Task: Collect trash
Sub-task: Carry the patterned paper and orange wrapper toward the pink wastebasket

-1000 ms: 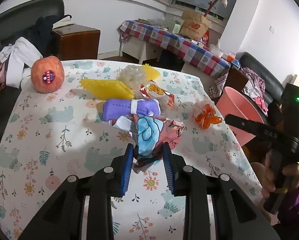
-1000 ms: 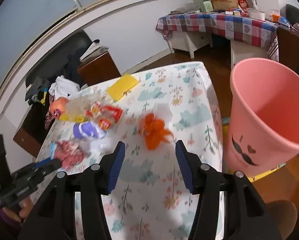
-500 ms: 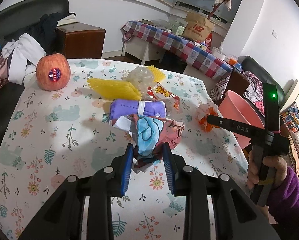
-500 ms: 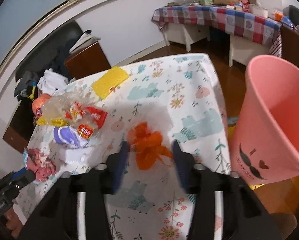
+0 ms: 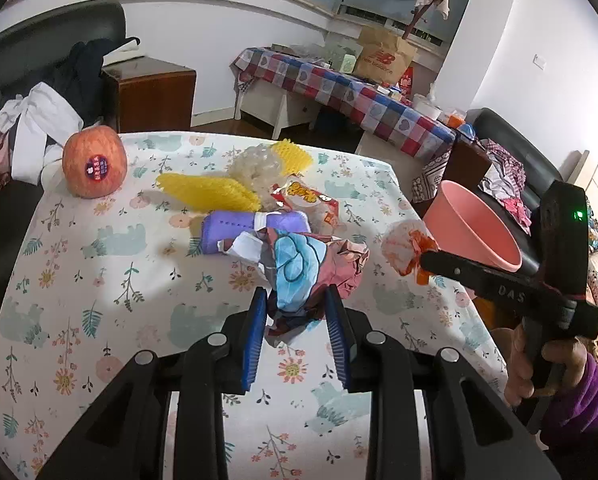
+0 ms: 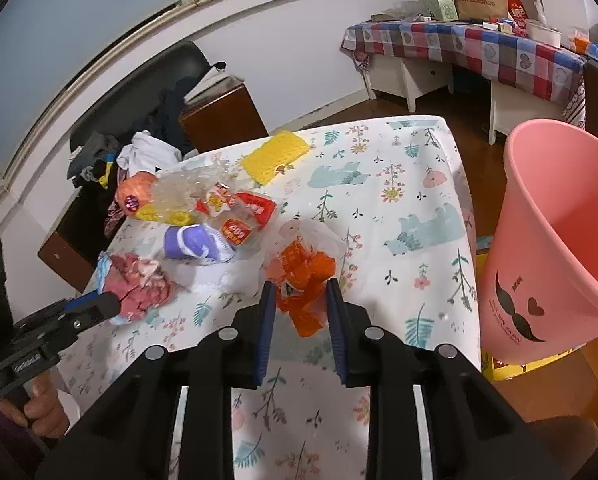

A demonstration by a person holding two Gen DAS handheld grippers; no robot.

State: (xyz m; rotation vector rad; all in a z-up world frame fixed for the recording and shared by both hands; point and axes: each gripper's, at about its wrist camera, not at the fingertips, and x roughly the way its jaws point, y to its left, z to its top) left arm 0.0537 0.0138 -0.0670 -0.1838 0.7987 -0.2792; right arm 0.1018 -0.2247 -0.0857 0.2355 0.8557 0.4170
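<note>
Both claws sit low over a table [image 5: 99, 264] covered with a cloth printed with flowers and pale animals. On the left claw [image 5: 295, 334], the blue pads press against the sides of a crumpled wrapper [image 5: 311, 272], a blue and dark pink wad that rests on the cloth and bulges out past the fingertips. On the right claw [image 6: 301, 320], the jaws have just been closing and now pinch a scrunched orange bag [image 6: 305, 276] with clear film around it, which lies on the cloth near the table's right edge. In the left wrist view the same orange bag shows at the tip of the right claw, whose black handle is held by a hand [image 5: 539, 364] in a purple sleeve.

More litter lies in a loose cluster beyond the crumpled wrapper: a purple packet [image 5: 255, 226] just behind it, a red and yellow snack bag [image 5: 311, 200], a wad of clear plastic [image 5: 257, 164], and yellow foam netting [image 5: 211, 192]. A yellow sponge [image 6: 275, 156] lies apart, closer to the far edge of the table. An apple [image 5: 95, 162] with a sticker stands near the far left corner.

A pink bin [image 6: 559, 240] with a moustache print stands on the floor just beside the table's right edge, its mouth tilted toward the table.
</note>
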